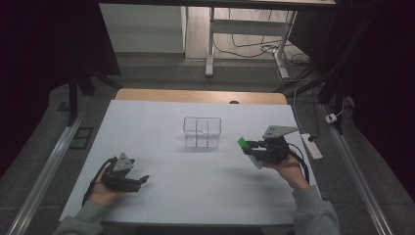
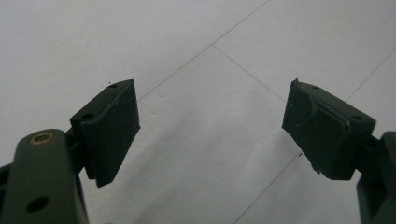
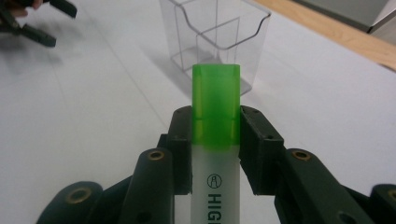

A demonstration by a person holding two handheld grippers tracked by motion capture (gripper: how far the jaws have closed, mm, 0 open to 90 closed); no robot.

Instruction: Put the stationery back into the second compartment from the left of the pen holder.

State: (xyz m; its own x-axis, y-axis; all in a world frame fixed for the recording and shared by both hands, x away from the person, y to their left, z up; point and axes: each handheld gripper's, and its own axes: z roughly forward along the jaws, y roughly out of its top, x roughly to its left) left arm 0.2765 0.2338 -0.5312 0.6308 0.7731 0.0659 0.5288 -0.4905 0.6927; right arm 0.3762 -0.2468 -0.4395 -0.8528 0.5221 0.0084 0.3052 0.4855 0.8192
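Right tool [image 3: 215, 140]: jaws closed on a highlighter [image 3: 215, 154], one black pad on each side of it, just below where the cap meets the barrel.
Right tool, high view [image 1: 250, 145]: held in the person's right hand [image 1: 286, 169] above the right part of the worktop, pointing left toward the middle; a grey three-cornered plate sits on top and a black cable trails off to the right.
Highlighter: translucent green cap at the front, pale frosted barrel behind – it runs straight out between the jaws, cap end leading.
Writing: black letters "HIG" run along the barrel, with a small logo mark above them; the rest is cut off at the bottom edge of the right tool view, and no brand name can be read.
Highlighter, high view [image 1: 243, 143]: the green cap shows as a small bright block at the tool's tip, off the surface and near the organiser's right side, not touching it.
Organiser [image 3: 219, 39]: a clear plastic box, open on top, split by inner walls into compartments; it stands upright near the middle of the worktop [image 1: 161, 142], ahead of the green cap.
Left tool [image 2: 210, 126]: jaws wide apart with nothing between them – bare white surface with thin seam lines shows through the gap.
Left tool, high view [image 1: 142, 180]: low over the near left part of the worktop in the person's left hand [image 1: 105, 188], well apart from the organiser.
Worktop: white sheet over a wooden top, whose edge shows at the far side.
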